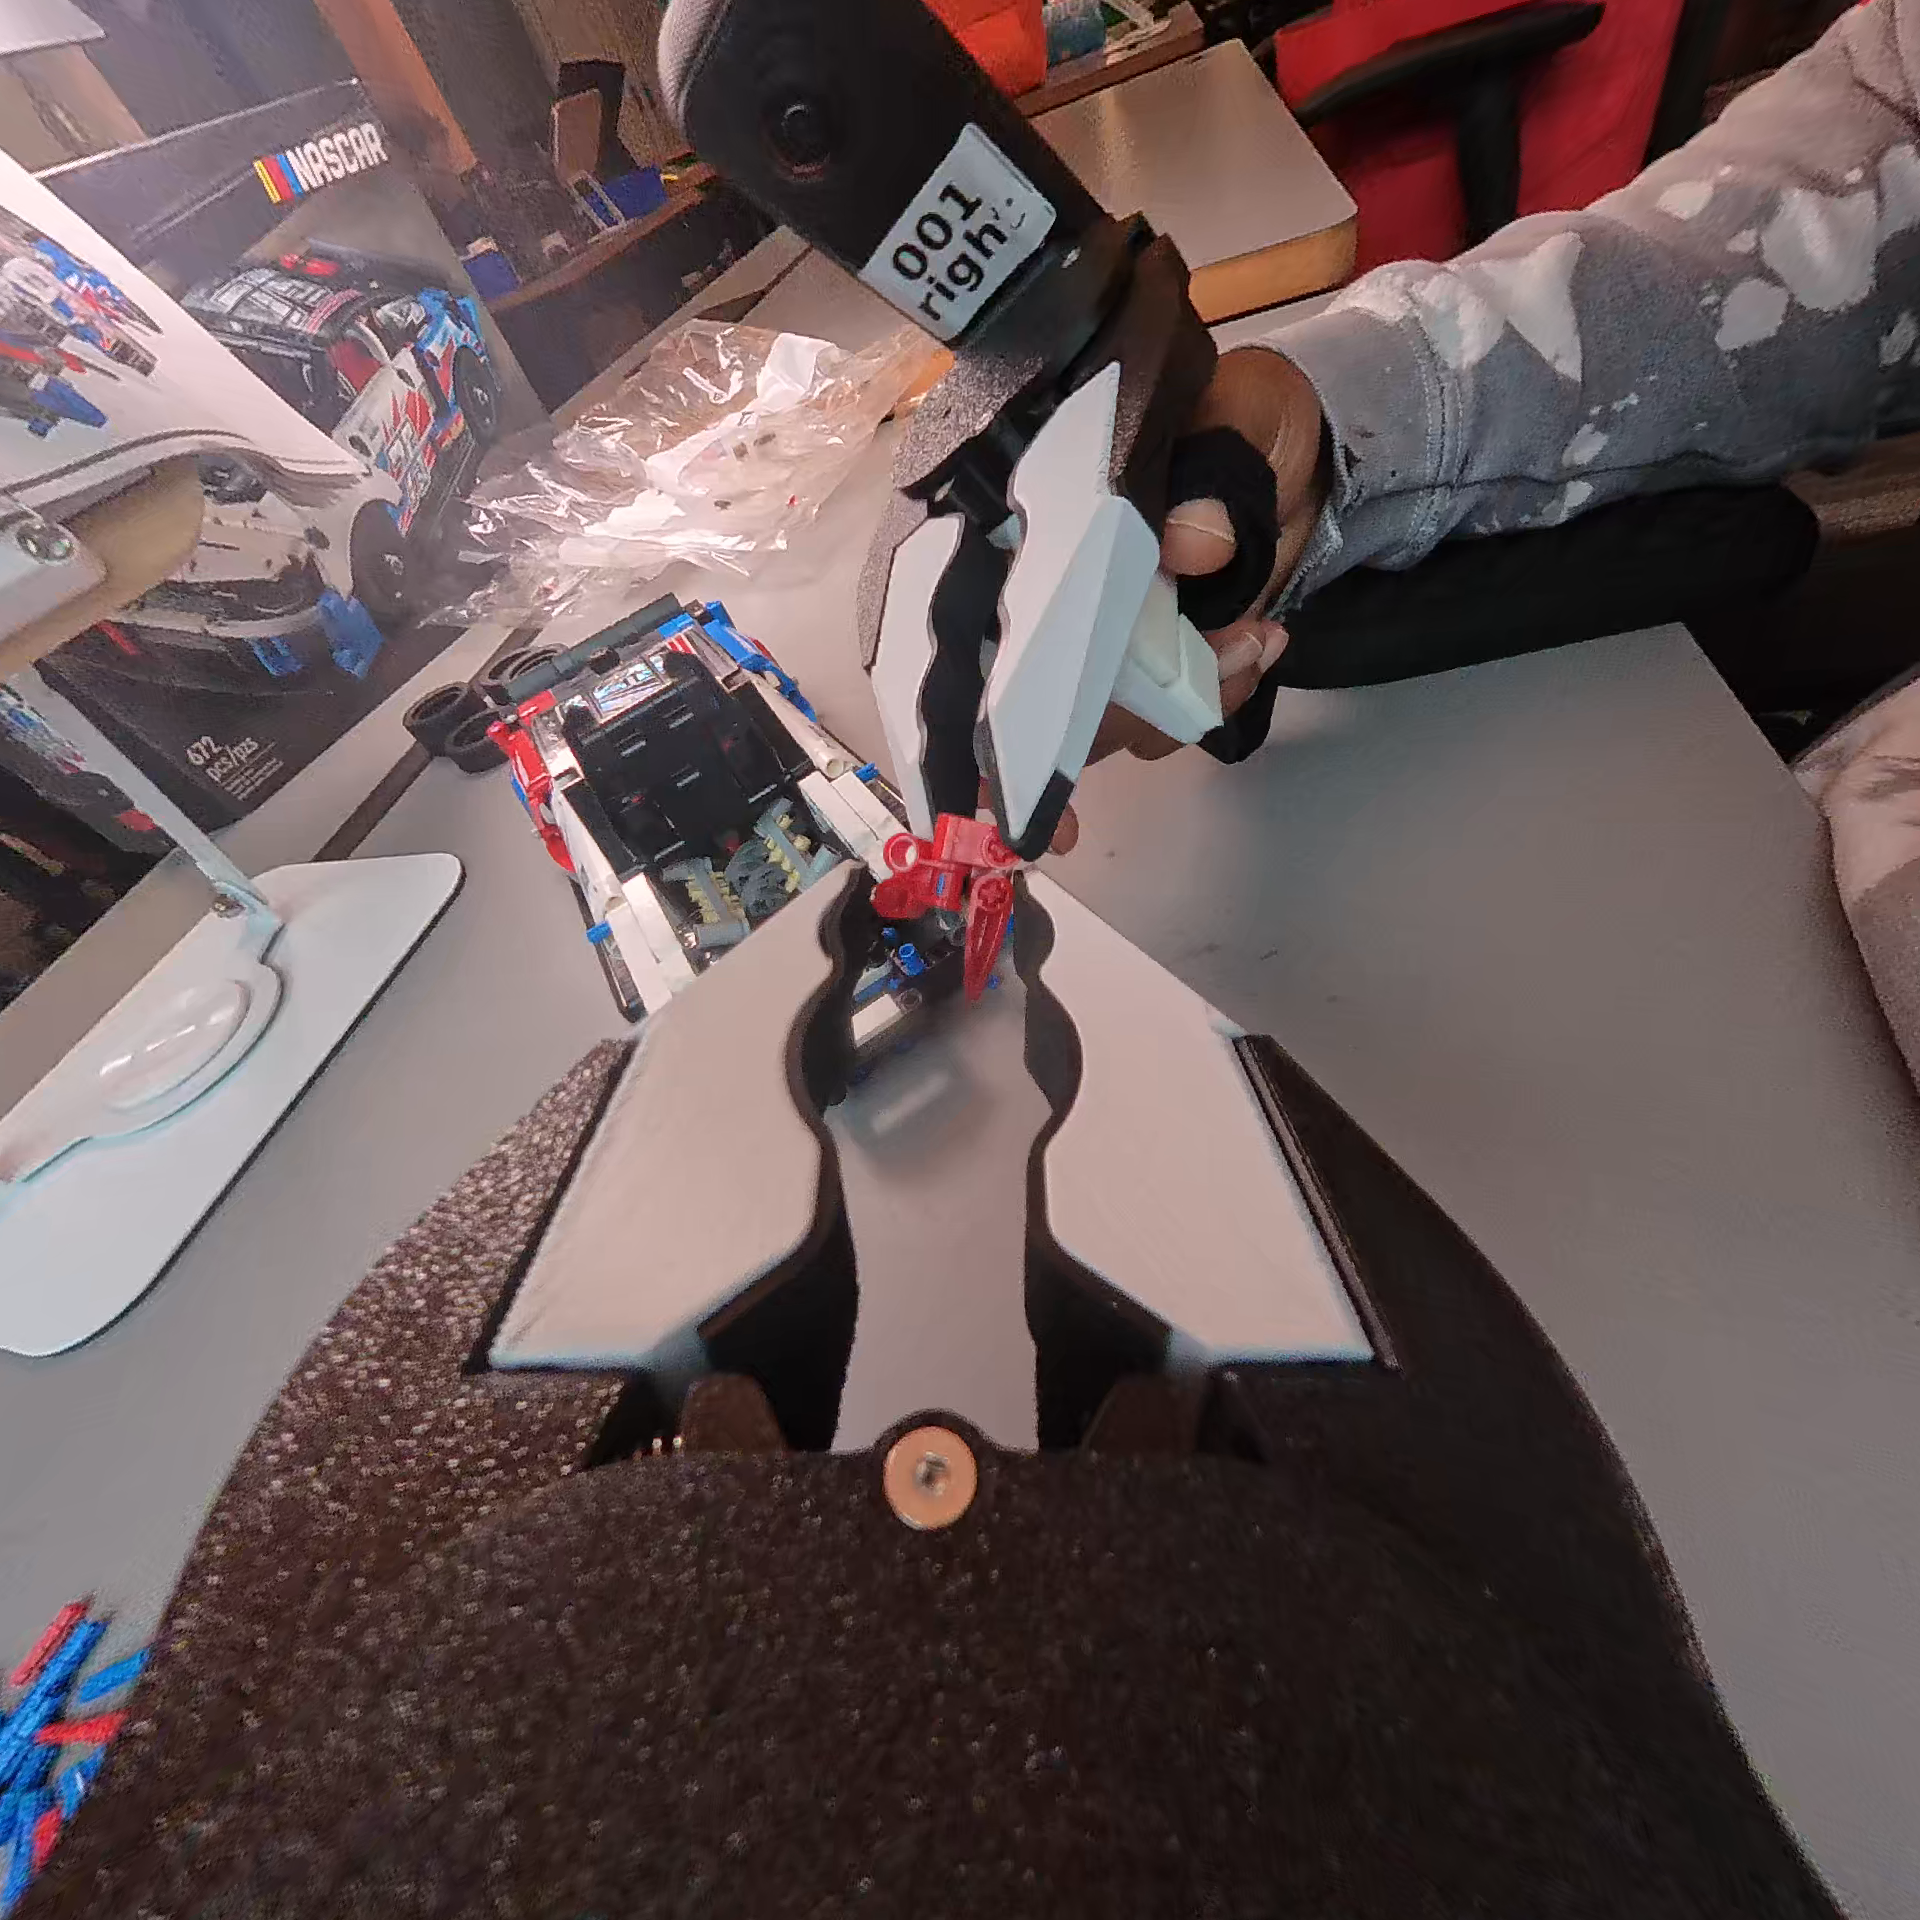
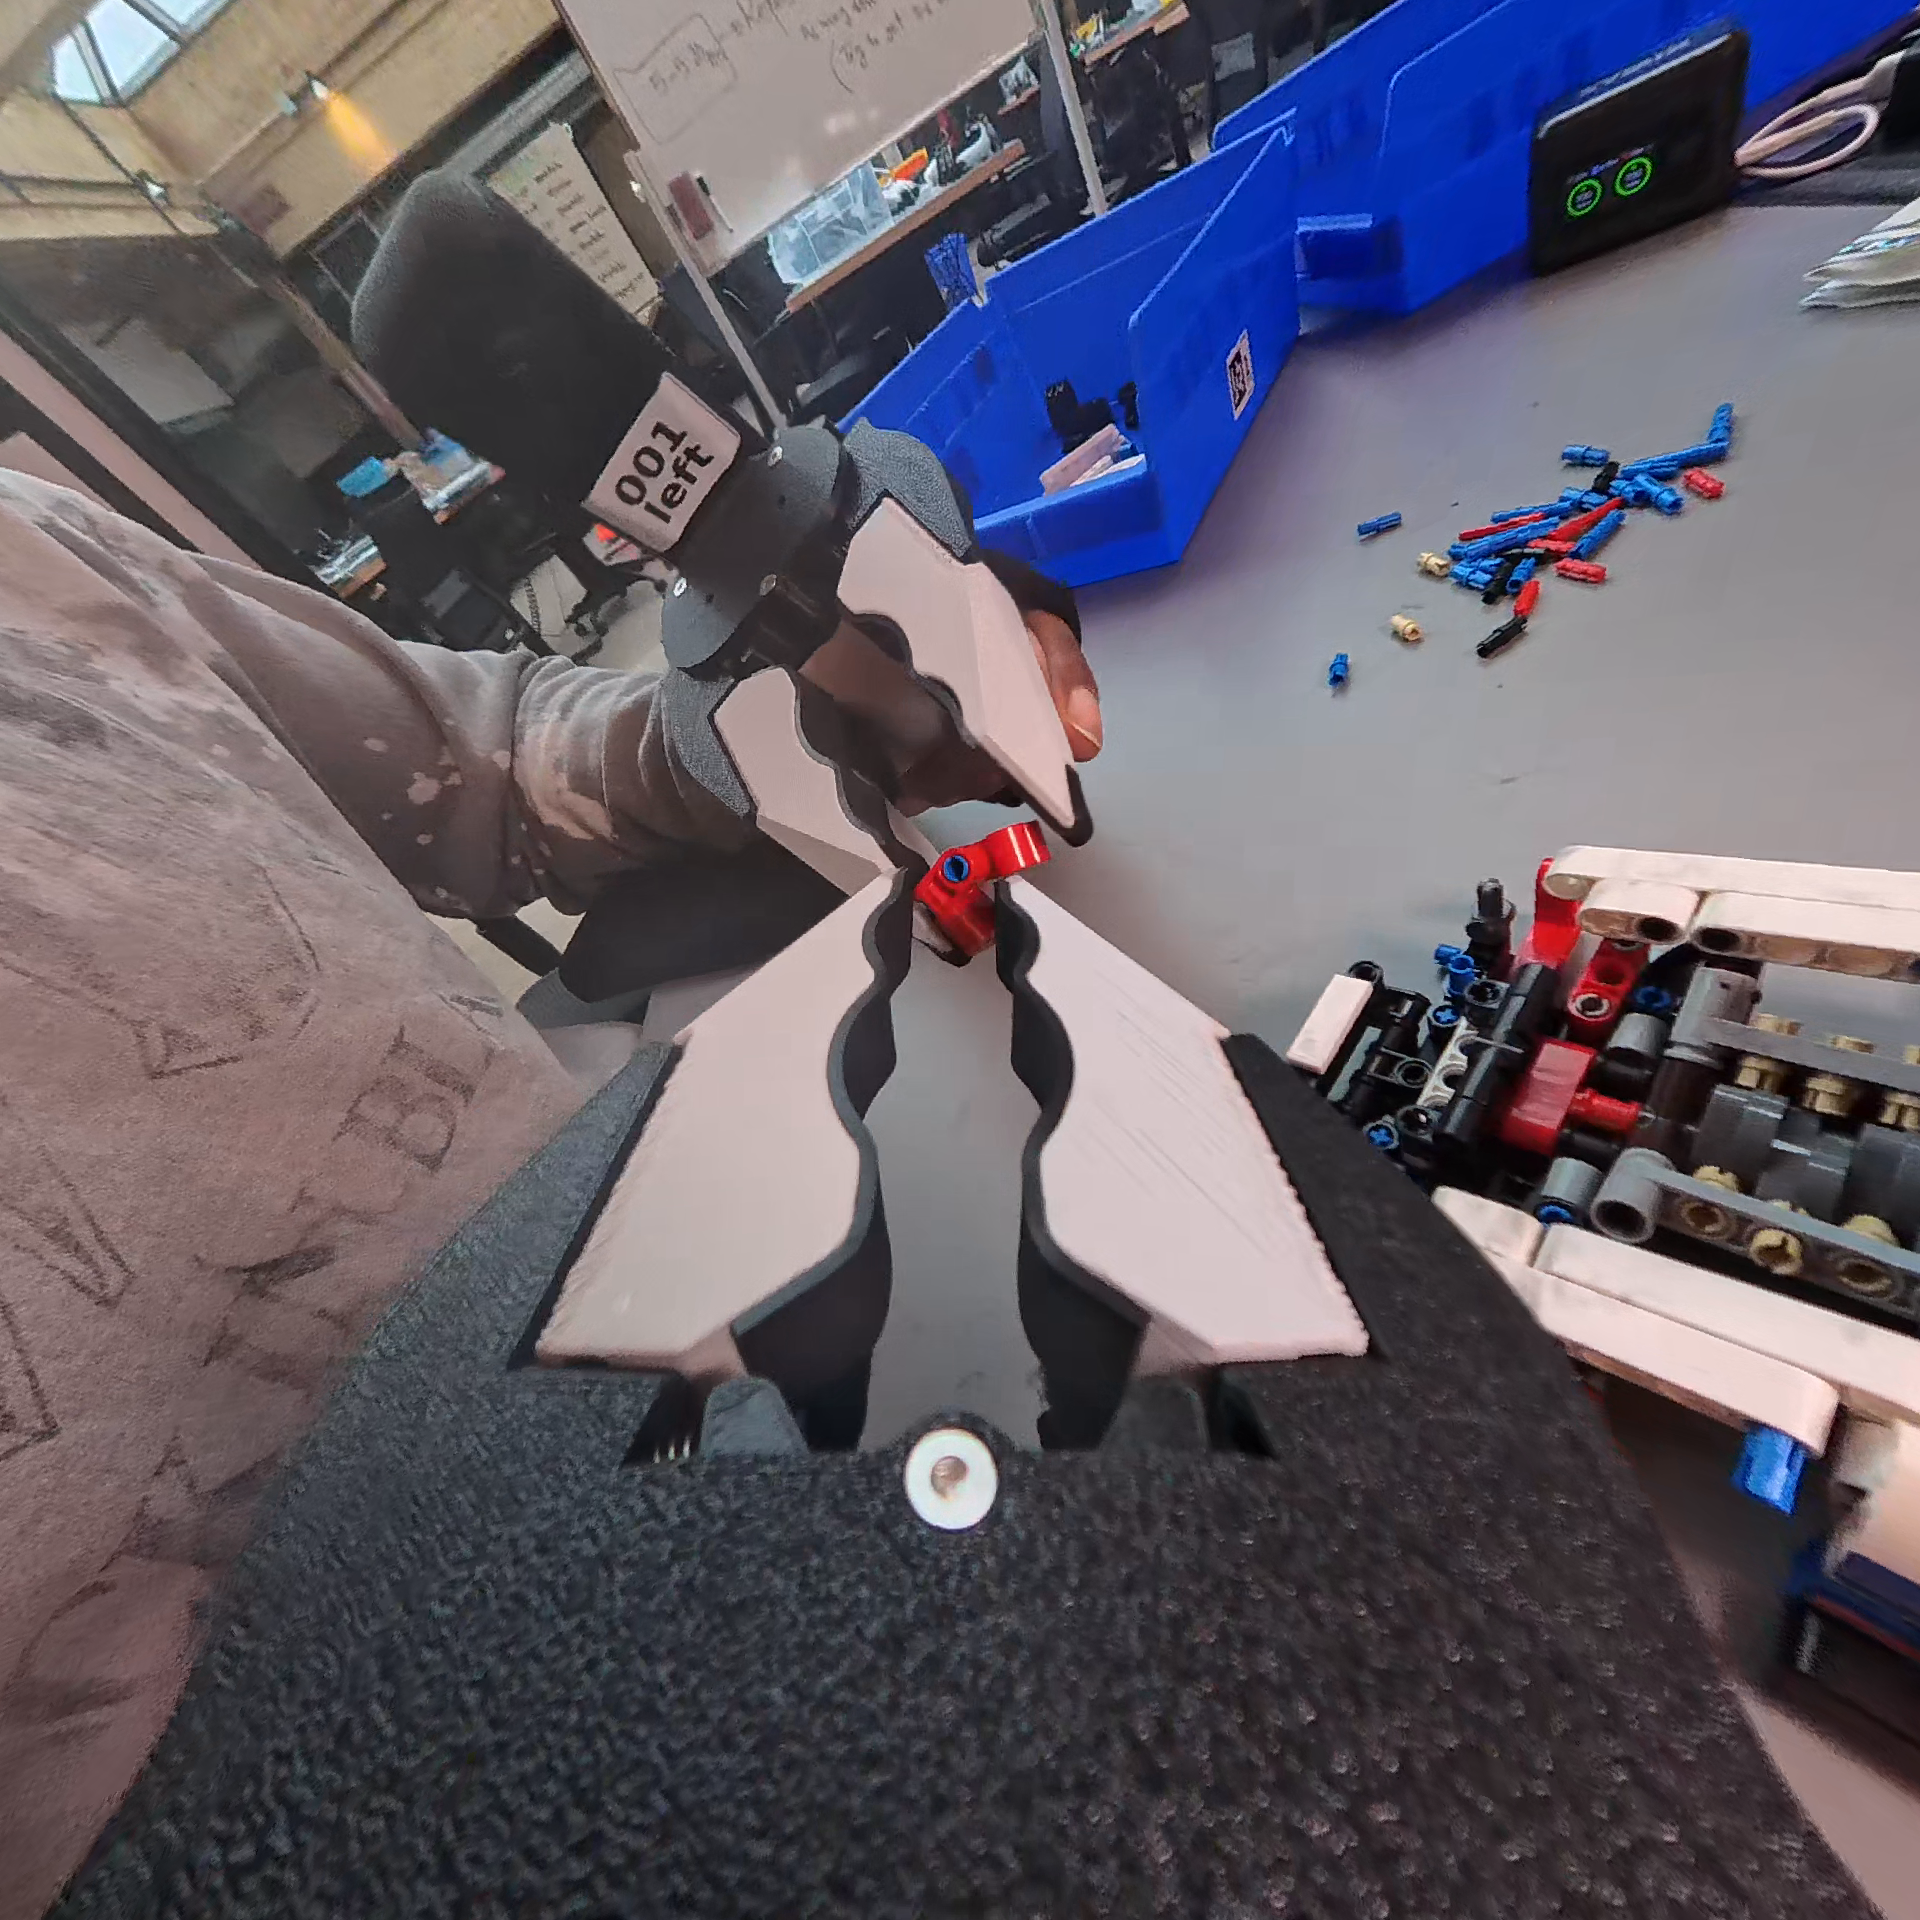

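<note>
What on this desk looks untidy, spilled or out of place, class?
Loose blue, red and black pins lie scattered on the grey table rather than in the blue bins. Crumpled clear bags sit behind the part-built car, and four black tyres lie loose beside it, unmounted.

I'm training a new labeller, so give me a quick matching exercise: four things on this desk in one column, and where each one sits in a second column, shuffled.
Things:
1. red brick assembly
2. loose black tyres
3. crumpled clear plastic bag
4. pile of small blue and red pins

Places:
A. on the table in front of the blue bins
B. pinched between the tips of the left claw and the right claw
C. beside the rear of the model car, near the printed box
D. behind the model car

Pairs: 1-B, 2-C, 3-D, 4-A
</note>
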Action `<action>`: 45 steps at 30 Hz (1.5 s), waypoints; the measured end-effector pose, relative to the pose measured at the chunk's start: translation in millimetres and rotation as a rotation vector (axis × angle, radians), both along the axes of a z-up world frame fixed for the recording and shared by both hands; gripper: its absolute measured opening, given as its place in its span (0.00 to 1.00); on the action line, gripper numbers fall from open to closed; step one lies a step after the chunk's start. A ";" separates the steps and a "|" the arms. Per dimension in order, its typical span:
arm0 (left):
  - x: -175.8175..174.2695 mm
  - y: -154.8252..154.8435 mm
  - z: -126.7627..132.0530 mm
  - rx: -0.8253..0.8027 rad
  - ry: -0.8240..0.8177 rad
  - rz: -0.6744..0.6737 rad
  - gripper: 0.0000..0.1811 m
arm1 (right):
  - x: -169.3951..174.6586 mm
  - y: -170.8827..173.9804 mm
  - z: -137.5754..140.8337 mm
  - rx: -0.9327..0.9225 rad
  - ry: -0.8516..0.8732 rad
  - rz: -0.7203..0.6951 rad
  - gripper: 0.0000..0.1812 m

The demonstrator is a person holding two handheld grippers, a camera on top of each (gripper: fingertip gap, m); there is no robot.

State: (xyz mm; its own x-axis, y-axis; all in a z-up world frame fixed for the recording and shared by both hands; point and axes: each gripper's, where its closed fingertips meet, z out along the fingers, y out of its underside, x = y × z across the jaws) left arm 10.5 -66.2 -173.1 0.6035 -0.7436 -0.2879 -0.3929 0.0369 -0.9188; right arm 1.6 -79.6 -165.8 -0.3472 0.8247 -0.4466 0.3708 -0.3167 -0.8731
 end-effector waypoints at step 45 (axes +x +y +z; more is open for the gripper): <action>-6.3 12.9 -5.5 -0.338 -0.242 0.110 0.08 | 0.8 16.7 1.6 0.416 0.142 -0.141 0.12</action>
